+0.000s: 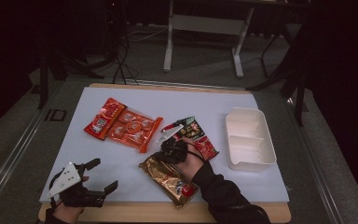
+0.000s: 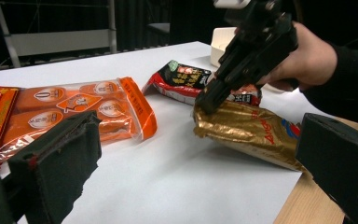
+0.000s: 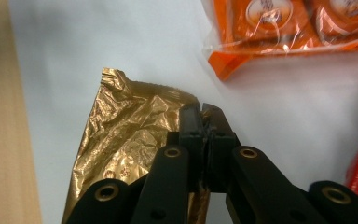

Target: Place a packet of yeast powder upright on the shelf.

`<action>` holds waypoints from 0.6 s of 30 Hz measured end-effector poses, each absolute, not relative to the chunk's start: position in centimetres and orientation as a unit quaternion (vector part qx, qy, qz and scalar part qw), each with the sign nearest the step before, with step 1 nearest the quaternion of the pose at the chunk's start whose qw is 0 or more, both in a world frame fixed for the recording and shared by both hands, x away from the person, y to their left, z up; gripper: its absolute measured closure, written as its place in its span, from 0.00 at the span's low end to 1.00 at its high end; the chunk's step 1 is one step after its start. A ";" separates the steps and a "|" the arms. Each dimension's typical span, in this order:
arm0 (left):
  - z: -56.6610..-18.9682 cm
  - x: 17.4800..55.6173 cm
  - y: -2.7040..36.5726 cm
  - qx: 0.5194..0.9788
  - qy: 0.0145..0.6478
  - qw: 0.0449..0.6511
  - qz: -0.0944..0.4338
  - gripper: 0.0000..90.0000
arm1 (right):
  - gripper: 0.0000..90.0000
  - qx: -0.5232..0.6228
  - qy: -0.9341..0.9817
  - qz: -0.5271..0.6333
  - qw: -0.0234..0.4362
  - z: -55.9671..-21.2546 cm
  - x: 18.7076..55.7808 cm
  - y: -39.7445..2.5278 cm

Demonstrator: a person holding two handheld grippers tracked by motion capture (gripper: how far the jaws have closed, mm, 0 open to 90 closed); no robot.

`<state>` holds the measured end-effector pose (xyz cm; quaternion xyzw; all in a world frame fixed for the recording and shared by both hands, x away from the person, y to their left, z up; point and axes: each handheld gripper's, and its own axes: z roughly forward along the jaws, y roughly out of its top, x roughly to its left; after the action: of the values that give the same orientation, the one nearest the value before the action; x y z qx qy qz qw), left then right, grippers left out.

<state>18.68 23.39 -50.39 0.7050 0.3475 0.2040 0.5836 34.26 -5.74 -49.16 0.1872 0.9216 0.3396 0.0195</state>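
- While the white worktop [image 1: 121, 163] carries everything, the white two-compartment tray [image 1: 250, 138] stands empty at its right side, well apart from the packets.
- Orange multipack [image 1: 135, 130] and a red packet [image 1: 104, 118] lie at centre-left; a red-and-black packet [image 1: 200, 137] lies just beyond the right hand [image 1: 193, 161].
- Gold foil packet [image 1: 168, 179] lies near the front edge, its long axis slanting from front-right to back-left, closest to the right claw [image 3: 200, 121].
- Right claw is clamped shut on the gold packet's back-left corner, hand angled down over it.
- Left claw [image 1: 100, 175] hovers wide open and empty at the front-left corner.
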 end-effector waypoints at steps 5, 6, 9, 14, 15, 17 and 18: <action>-50.4 18.7 23.4 0.705 0.348 0.584 0.204 0.01 | 0.98 0.183 0.917 0.354 0.021 -47.9 33.7 -6.2; -50.4 18.7 23.4 0.705 0.348 0.584 0.204 0.01 | 0.98 0.181 0.916 0.358 0.021 -47.6 33.6 -6.3; -50.4 18.7 23.4 0.705 0.349 0.583 0.204 0.01 | 0.98 0.177 0.912 0.369 0.024 -46.6 33.2 -6.6; -50.5 18.7 23.4 0.705 0.349 0.583 0.204 0.01 | 0.98 0.173 0.905 0.388 0.027 -45.2 32.7 -7.2; -50.5 18.7 23.4 0.704 0.350 0.584 0.204 0.01 | 0.99 0.171 0.903 0.392 0.026 -44.9 32.6 -7.3; -50.5 18.7 23.4 0.704 0.350 0.584 0.204 0.01 | 0.99 0.170 0.898 0.405 0.022 -44.1 32.2 -7.5; -50.5 18.7 23.3 0.705 0.350 0.583 0.203 0.01 | 0.99 0.167 0.897 0.409 0.024 -43.8 32.0 -7.6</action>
<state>18.73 23.34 -50.47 0.7046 0.3497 0.2031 0.5831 31.99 -7.58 -43.81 0.1668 0.8971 0.4085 0.0238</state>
